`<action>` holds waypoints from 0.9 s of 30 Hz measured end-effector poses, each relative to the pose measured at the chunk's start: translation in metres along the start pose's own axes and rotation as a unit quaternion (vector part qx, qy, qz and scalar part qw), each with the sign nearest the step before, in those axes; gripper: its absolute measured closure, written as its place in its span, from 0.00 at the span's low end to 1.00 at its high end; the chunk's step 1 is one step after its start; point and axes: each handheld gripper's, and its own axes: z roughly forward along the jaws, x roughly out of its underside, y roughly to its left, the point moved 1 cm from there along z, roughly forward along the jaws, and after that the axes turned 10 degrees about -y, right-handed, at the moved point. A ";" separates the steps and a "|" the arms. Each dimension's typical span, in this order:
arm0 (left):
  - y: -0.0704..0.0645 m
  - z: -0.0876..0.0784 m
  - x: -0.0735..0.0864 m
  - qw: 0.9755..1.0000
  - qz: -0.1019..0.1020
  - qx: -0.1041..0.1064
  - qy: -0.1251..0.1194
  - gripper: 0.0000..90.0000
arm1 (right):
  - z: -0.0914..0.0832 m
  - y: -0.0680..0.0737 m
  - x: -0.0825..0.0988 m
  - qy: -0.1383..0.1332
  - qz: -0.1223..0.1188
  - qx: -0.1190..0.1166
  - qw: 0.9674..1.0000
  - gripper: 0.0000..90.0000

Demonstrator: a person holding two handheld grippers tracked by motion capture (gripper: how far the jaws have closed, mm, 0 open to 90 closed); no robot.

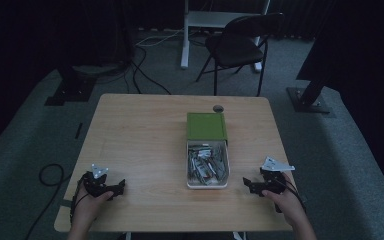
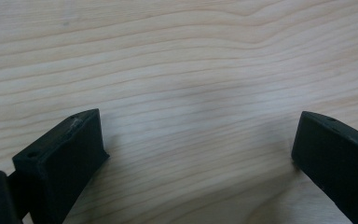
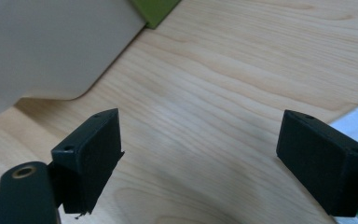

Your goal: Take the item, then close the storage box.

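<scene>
Both hands low at table [image 1: 145, 130] near edge; left claw [image 1: 111, 188], right claw [image 1: 252, 186] wide open, empty.

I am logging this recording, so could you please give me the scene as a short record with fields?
surface: wooden table
box: white tray of small mixed items, pulled out of a green sleeve, centre of the table
left gripper: near the table's front left corner, jaws open, nothing between them
right gripper: front right of the table, right of the tray, jaws open, nothing between them
background: dark folding chair behind the table, cables on the floor
</scene>
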 end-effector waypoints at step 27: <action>-0.085 -0.003 -0.021 0.986 0.092 0.135 -0.026 0.03 | -0.002 0.022 -0.005 -0.016 -0.023 -0.063 0.998 0.15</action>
